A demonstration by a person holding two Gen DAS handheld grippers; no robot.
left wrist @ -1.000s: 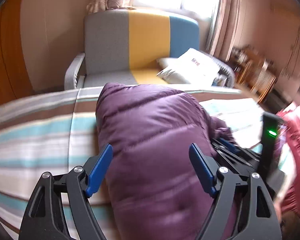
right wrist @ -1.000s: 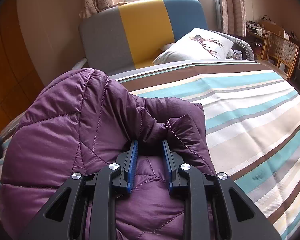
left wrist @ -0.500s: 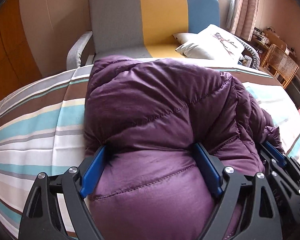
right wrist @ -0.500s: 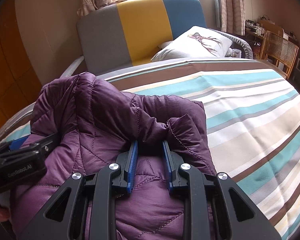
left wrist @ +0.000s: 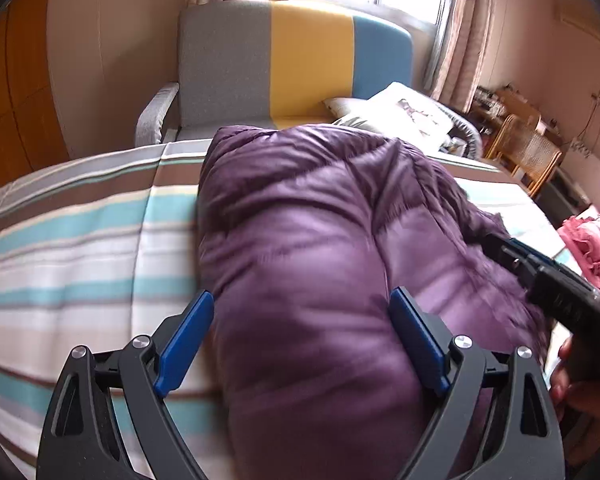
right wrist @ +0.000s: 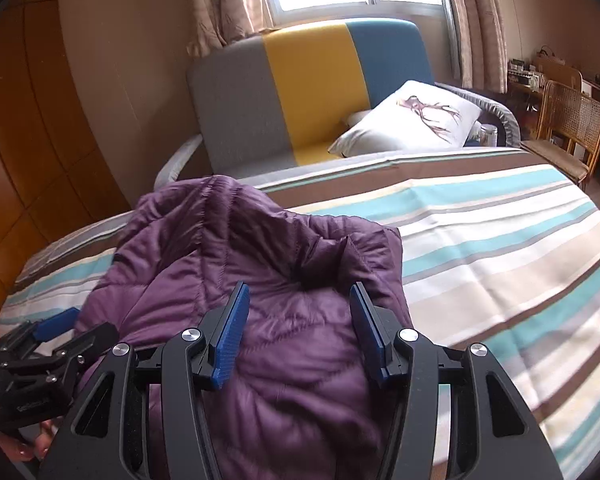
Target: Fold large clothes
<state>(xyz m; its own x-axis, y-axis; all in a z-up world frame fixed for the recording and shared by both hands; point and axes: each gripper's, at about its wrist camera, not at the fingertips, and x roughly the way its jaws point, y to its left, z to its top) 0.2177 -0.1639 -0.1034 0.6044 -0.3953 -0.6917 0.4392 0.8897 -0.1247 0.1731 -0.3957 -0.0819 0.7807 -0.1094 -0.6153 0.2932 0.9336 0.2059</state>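
Observation:
A purple quilted down jacket point(left wrist: 320, 248) lies bunched in a folded heap on the striped bed cover point(left wrist: 80, 240). My left gripper point(left wrist: 302, 320) is open, its blue pads wide apart on either side of the jacket's near end. My right gripper point(right wrist: 300, 312) is open over the jacket point(right wrist: 240, 264), its pads apart and holding no cloth. The right gripper also shows at the right edge of the left wrist view point(left wrist: 548, 280). The left gripper shows at the lower left of the right wrist view point(right wrist: 40, 344).
A grey, yellow and blue sofa point(right wrist: 312, 92) with a white pillow point(right wrist: 412, 120) stands beyond the bed. A wicker chair point(right wrist: 572, 128) is at the right. A pink garment point(left wrist: 592, 240) lies at the bed's right edge. Wooden wardrobe panels point(right wrist: 24, 140) stand at the left.
My right gripper has opened and let go of the jacket fold it was pinching. My left gripper stays open and has drawn back a little from the jacket.

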